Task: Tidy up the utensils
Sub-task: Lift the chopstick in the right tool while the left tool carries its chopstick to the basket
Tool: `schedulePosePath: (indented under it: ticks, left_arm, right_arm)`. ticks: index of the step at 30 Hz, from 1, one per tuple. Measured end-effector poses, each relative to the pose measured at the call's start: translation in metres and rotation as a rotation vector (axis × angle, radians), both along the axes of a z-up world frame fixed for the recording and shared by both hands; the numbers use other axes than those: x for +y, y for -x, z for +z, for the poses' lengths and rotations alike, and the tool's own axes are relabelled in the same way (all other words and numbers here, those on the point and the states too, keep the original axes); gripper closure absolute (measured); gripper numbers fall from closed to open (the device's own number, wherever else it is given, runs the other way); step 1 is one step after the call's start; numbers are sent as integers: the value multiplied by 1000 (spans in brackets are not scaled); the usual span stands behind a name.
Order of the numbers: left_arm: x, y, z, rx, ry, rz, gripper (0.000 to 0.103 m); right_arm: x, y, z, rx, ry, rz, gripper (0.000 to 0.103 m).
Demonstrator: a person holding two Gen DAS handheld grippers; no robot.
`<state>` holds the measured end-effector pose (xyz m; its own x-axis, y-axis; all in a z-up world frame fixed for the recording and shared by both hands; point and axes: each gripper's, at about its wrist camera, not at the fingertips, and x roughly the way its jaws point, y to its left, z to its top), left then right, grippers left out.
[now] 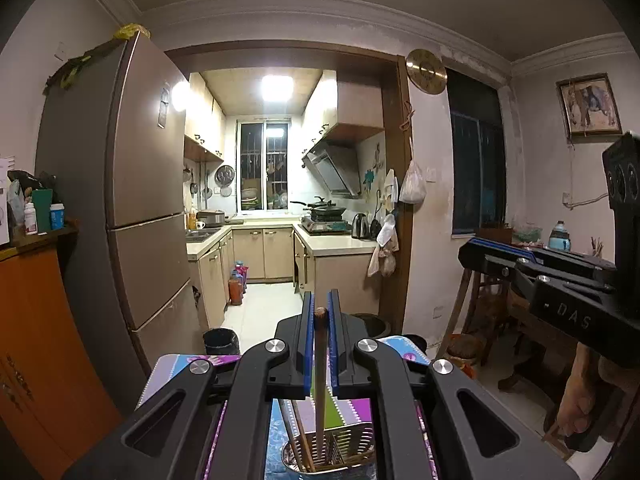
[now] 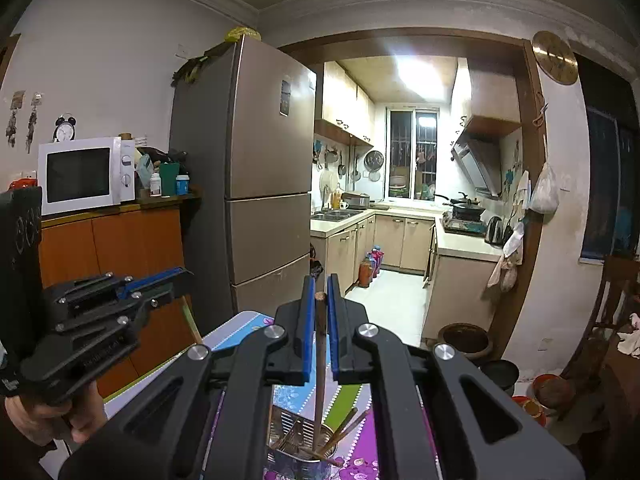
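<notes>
Each claw is gripping one wooden chopstick: the left gripper [image 1: 320,322] is pinching its chopstick [image 1: 320,376] at lower centre, the right gripper [image 2: 319,306] its own chopstick [image 2: 320,376]. Both sticks are hanging upright, long axis vertical, lower ends reaching down into the metal utensil holder [image 1: 340,448] directly beneath. That holder is standing on the patterned tablecloth [image 2: 240,330], holding several more chopsticks leaning inside.

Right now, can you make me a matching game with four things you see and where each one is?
Things:
1. chopstick
2. microwave
3. kettle
4. gold wall clock

Places:
A. on the kitchen counter beside the stove
B. pinched between the left gripper's blue pads
C. on the orange cabinet
D. high on the wall, right of the doorway

Pairs: 1-B, 2-C, 3-A, 4-D
</notes>
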<state>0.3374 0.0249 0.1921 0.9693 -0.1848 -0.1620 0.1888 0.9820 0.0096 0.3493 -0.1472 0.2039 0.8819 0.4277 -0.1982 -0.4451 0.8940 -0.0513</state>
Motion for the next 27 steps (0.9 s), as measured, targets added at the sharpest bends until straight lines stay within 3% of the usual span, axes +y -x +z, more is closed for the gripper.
schedulePosePath:
  ticks: [16, 27]
  left_arm:
    - [9, -56, -28, 64, 1, 0, 95]
    - [6, -72, -39, 104, -17, 6, 95]
  right_arm:
    - [20, -40, -31, 68, 21, 21, 98]
    - [26, -54, -47, 111, 31, 12, 98]
